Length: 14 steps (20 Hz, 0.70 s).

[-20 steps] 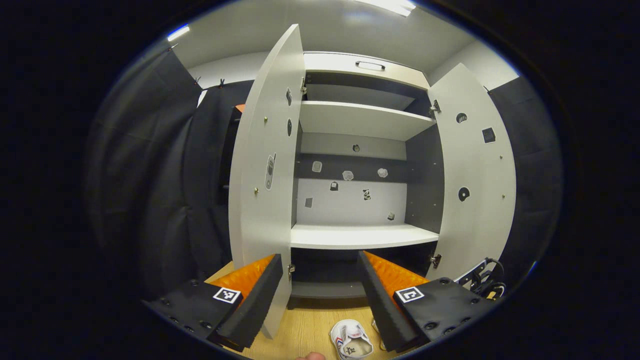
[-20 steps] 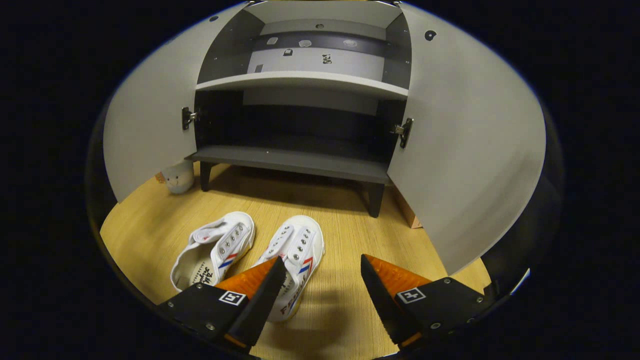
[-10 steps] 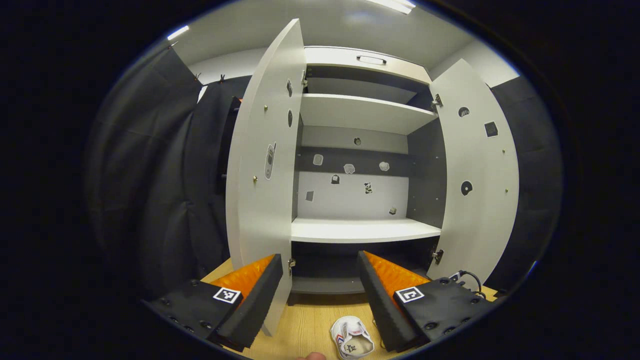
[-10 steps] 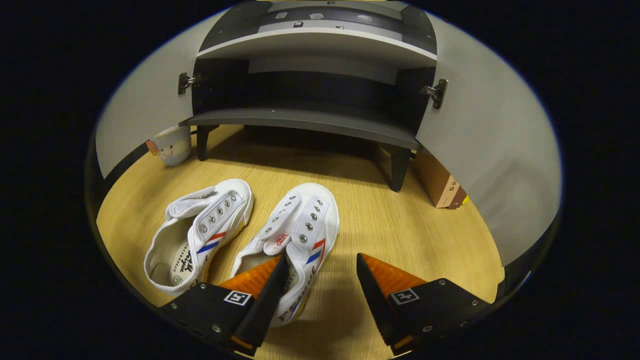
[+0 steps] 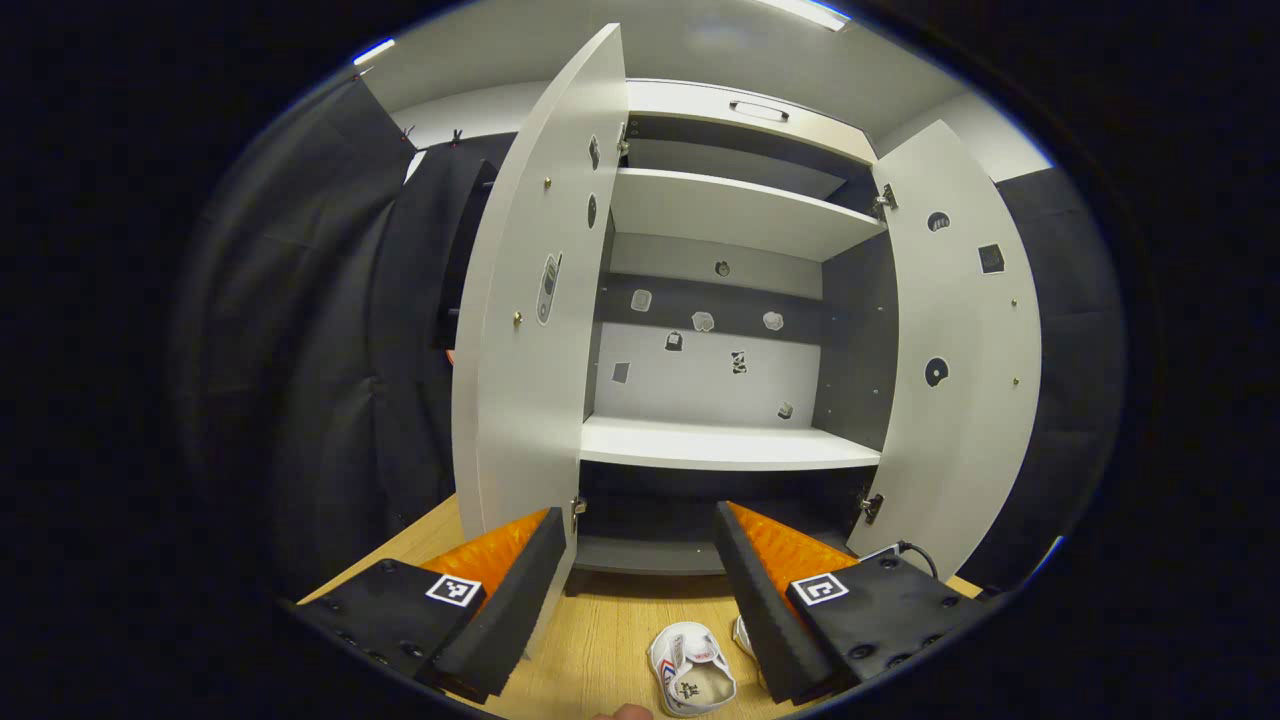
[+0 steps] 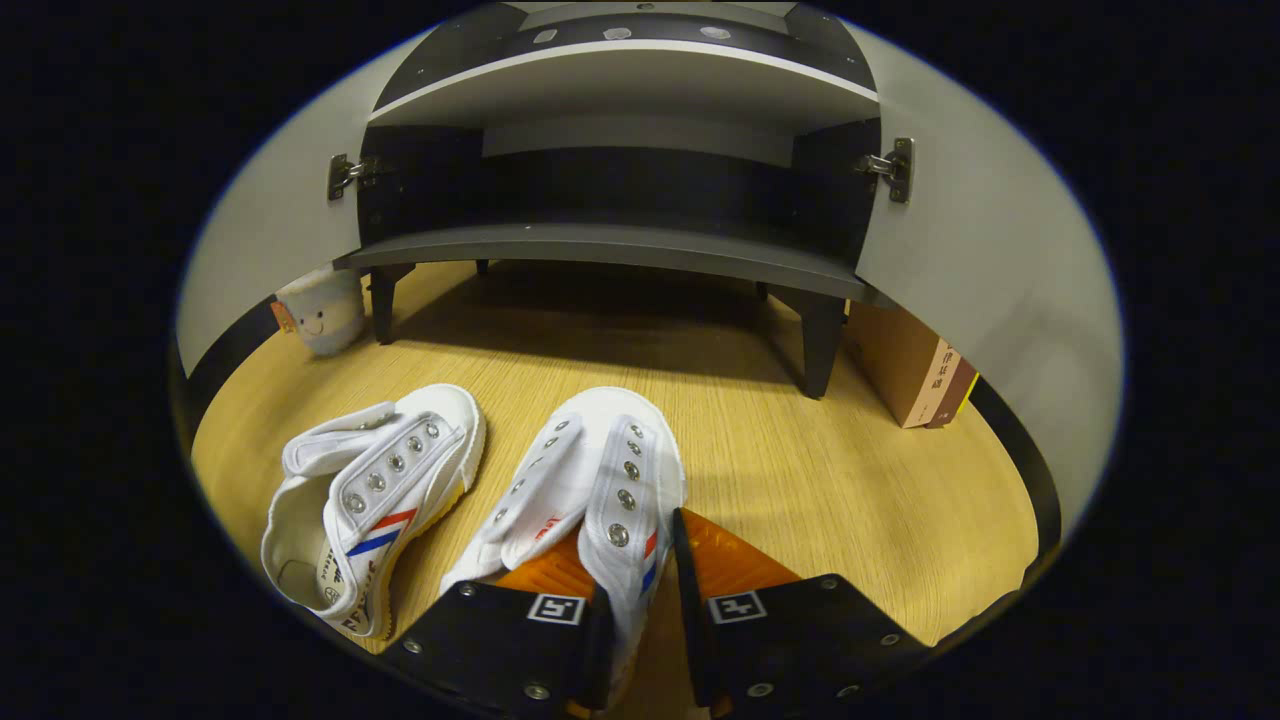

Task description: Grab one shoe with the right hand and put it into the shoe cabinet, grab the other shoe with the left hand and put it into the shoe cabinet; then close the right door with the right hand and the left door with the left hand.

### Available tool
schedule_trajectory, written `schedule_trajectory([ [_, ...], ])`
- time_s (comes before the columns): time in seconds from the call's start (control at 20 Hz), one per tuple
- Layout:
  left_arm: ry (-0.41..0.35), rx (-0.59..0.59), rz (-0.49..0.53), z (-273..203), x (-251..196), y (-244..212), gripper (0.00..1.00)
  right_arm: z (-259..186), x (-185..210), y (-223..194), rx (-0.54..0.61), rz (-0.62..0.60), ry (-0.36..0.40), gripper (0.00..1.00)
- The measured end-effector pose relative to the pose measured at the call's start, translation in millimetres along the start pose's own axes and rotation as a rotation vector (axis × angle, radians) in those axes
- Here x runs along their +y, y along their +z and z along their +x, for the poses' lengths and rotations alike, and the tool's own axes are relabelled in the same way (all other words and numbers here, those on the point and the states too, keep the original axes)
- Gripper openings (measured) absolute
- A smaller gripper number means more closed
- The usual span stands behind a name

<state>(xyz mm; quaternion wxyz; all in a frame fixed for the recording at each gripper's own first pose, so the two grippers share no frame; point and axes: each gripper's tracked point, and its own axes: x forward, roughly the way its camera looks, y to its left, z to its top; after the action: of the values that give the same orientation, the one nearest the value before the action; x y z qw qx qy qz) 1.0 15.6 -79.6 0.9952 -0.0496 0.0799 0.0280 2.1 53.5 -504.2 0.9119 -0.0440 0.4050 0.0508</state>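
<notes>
One shoe (image 6: 600, 490) sits pinched inside the right gripper (image 6: 640, 575).

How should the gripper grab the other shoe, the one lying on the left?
Best on the side wall beside the opening of the left shoe: one finger inside, one outside, coming down from above. The shoe lies open with its tongue flopped out, so that thin edge looks easy to pinch. The right gripper has pinched the right shoe just that way.
</notes>
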Motion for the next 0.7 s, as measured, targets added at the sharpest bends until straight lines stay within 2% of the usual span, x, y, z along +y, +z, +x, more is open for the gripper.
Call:
schedule_trajectory([
  [0.05,0.002,0.001,-0.001,-0.4,0.1,-1.1,0.96,-1.8,-4.6,-1.0,0.0,0.017,-0.002,0.06],
  [0.2,0.007,0.001,0.004,-3.3,0.4,-4.2,0.96,-2.0,-1.0,4.6,-0.023,0.04,0.028,0.01],
  [0.35,0.003,-0.004,0.008,-4.9,-3.6,-5.5,0.96,-17.5,-2.0,21.2,-0.066,0.066,0.045,0.0],
  [0.55,-0.012,-0.019,0.02,-3.5,-11.9,-7.9,0.96,-59.4,-9.5,59.1,-0.141,0.127,0.052,0.0],
  [0.7,-0.035,-0.029,0.028,-3.6,-19.7,-11.6,0.96,-102.1,-16.1,104.9,-0.214,0.118,0.037,0.0],
])
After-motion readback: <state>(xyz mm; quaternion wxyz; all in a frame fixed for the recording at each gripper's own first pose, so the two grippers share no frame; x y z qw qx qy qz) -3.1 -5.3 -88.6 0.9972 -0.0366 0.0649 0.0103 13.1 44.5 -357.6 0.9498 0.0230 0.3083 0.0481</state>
